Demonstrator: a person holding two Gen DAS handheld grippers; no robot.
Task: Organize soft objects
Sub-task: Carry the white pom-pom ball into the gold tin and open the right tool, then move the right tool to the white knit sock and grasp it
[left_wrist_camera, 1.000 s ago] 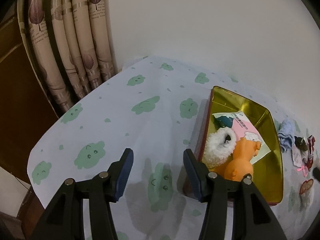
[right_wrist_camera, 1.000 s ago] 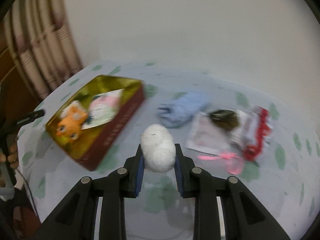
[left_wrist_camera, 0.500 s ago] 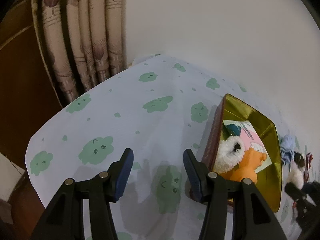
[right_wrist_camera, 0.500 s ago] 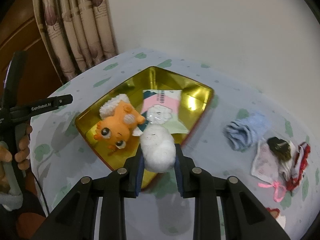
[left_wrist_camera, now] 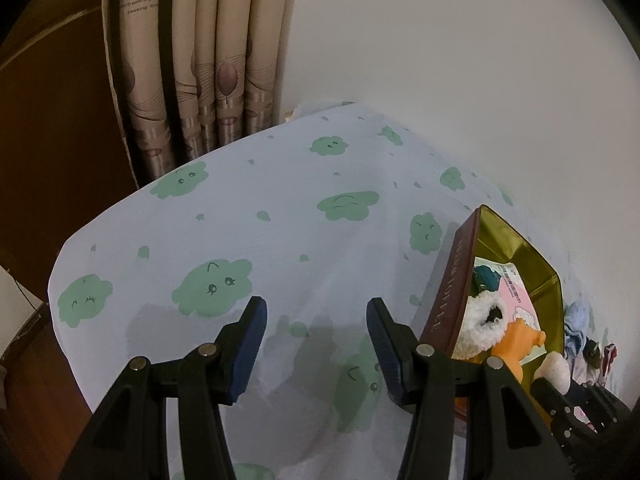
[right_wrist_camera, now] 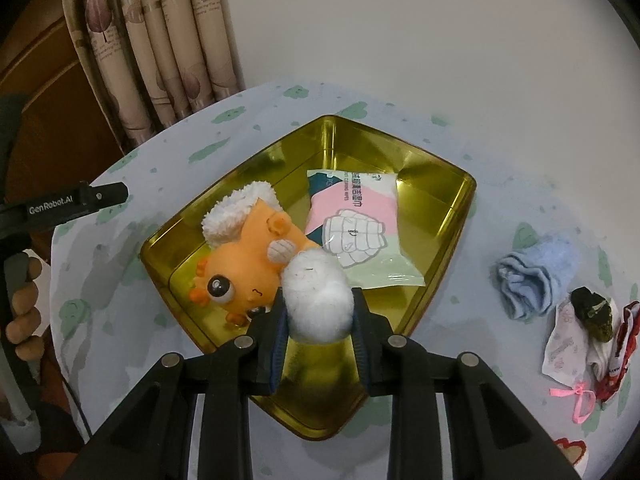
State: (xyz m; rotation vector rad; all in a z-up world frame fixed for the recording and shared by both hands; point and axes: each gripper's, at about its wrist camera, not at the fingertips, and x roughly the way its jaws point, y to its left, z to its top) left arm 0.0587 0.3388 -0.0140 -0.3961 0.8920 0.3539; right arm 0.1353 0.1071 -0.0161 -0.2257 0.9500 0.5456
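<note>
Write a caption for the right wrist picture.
Right hand-held gripper holds a fluffy white pompom over the gold tin tray.

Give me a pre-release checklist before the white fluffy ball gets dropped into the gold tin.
1. Grip: right hand-held gripper has its pads against the white fluffy ball. Ok.
2. Position: ball is over the gold tin, inside its rim. Ok.
3. Landing spot: bare tin floor shows under the ball, but it also overlaps the orange plush toy; it may roll against the toy. Cannot tell.
4. Wipes packet lies flat, clear of the fingers. Ok.
5. Left hand-held gripper is open, empty, beside the tin, not above it. Ok.
6. Blue cloth is outside the tin, next to be sorted. Not ok.
</note>
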